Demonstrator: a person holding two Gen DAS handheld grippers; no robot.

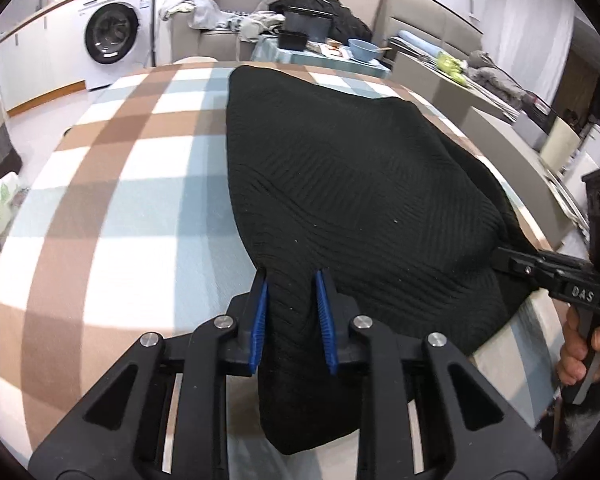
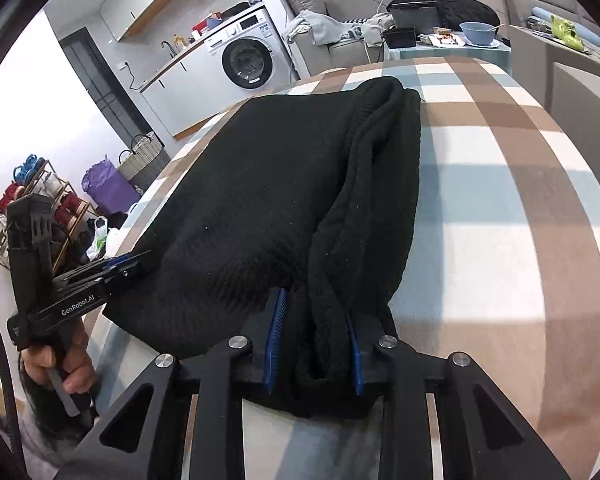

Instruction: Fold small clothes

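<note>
The left gripper [image 1: 291, 292] pinches the near-left edge of the black ribbed knit garment [image 1: 340, 184] spread on the checked blanket [image 1: 132, 200]; the right gripper [image 2: 314, 332] clamps its bunched near-right layers; soft, thick, limp fabric, best held at corners

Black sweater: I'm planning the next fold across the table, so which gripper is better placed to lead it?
Probably right: the right gripper clamps the black sweater's thick bunched layers; the left gripper pinches a single near corner.
</note>
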